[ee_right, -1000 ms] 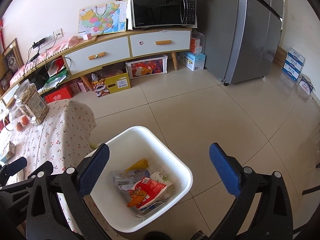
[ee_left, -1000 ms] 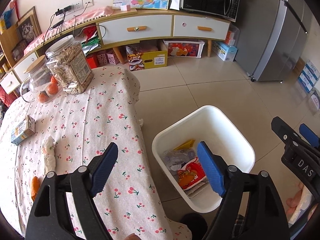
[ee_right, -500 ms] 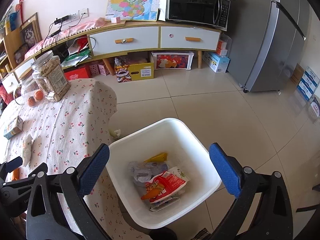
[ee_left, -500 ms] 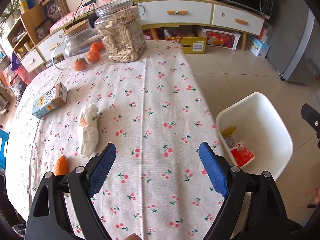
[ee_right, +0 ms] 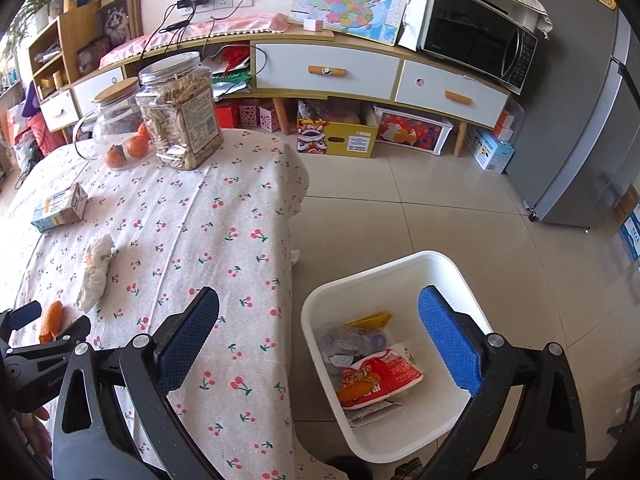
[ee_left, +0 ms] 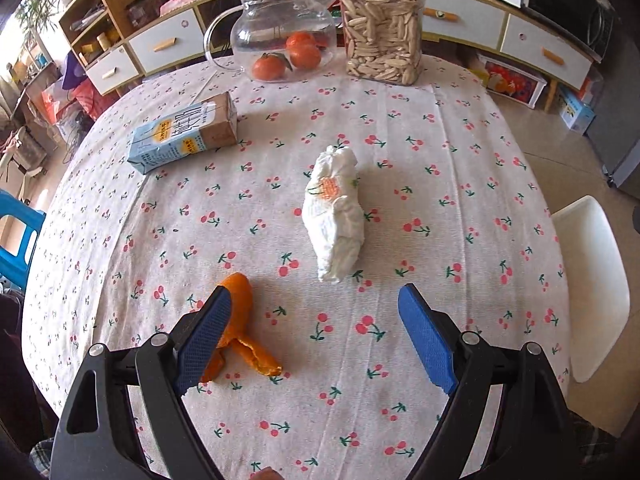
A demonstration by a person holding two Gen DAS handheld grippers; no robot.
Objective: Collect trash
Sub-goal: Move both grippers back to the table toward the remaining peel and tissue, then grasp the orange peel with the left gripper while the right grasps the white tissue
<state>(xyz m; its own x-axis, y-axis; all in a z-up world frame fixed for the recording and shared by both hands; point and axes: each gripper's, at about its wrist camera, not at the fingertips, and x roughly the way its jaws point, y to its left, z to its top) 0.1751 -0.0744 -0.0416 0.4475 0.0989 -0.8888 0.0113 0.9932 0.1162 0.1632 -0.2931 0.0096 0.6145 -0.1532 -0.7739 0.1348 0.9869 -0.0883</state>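
Note:
A crumpled white tissue (ee_left: 335, 213) lies mid-table, just ahead of my open, empty left gripper (ee_left: 316, 338). An orange peel (ee_left: 239, 328) lies partly behind its left finger. A small milk carton (ee_left: 185, 133) lies on its side further left. In the right wrist view the tissue (ee_right: 95, 270), peel (ee_right: 51, 320) and carton (ee_right: 60, 208) show on the left. My right gripper (ee_right: 318, 340) is open and empty, spanning the table edge and the white bin (ee_right: 456, 272) that holds wrappers (ee_right: 378, 378).
A glass jar of oranges (ee_left: 280, 32) and a jar of snacks (ee_left: 380, 28) stand at the table's far edge. The bin's rim (ee_left: 592, 280) sits off the table's right side. A low cabinet (ee_right: 360, 68) and a fridge (ee_right: 580, 120) stand beyond.
My left gripper has swung left from over the bin to over the table, now facing the tissue and peel. My right gripper has turned left, bringing the table into view.

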